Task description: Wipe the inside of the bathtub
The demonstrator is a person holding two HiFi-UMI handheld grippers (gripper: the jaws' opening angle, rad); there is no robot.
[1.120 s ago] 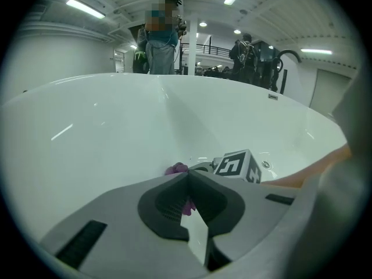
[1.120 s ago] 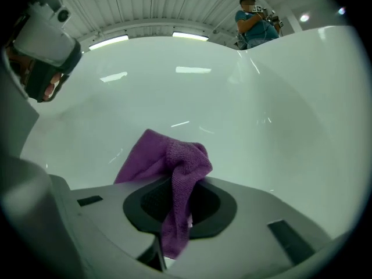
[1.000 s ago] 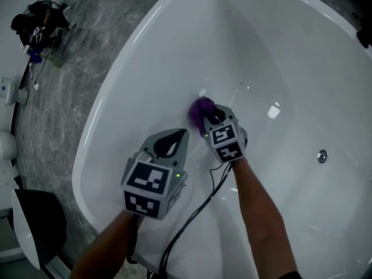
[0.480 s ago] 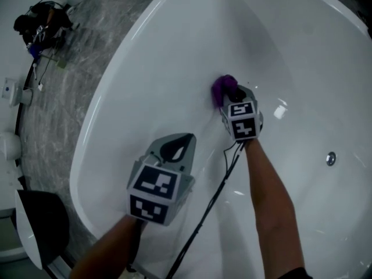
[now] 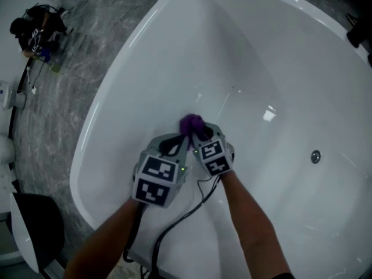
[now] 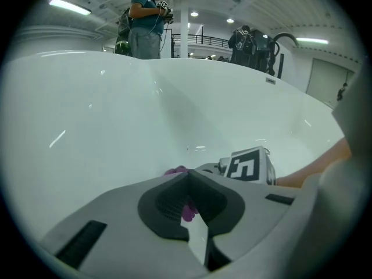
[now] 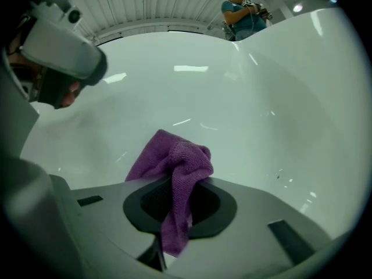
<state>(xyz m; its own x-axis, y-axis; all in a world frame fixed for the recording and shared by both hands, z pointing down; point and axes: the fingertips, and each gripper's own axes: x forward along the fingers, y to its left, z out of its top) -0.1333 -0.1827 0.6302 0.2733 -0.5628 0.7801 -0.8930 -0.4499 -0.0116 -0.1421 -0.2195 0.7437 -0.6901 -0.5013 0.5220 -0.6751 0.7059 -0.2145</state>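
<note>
The white bathtub (image 5: 116, 74) fills the head view. A purple cloth (image 5: 190, 123) is pressed against its inner left wall, and my right gripper (image 5: 199, 133) is shut on that cloth. In the right gripper view the cloth (image 7: 174, 156) bunches out past the jaws of the right gripper (image 7: 180, 178), with a strip hanging back between them. My left gripper (image 5: 175, 144) hovers just left of the right one, shut and holding nothing. In the left gripper view the left gripper (image 6: 187, 174) points at the tub wall, and a bit of the cloth (image 6: 175, 171) and the right gripper's marker cube (image 6: 249, 165) show beyond it.
The drain (image 5: 315, 156) sits on the tub floor at the right. Grey marbled floor (image 5: 58, 97) lies left of the tub, with dark gear (image 5: 35, 23) at the top left and a dark object (image 5: 35, 225) at the bottom left. A person (image 6: 145, 25) stands beyond the rim.
My right gripper swept the cloth up and away along the tub wall, then came back down toward me, ending beside the left gripper. The left gripper barely moved.
</note>
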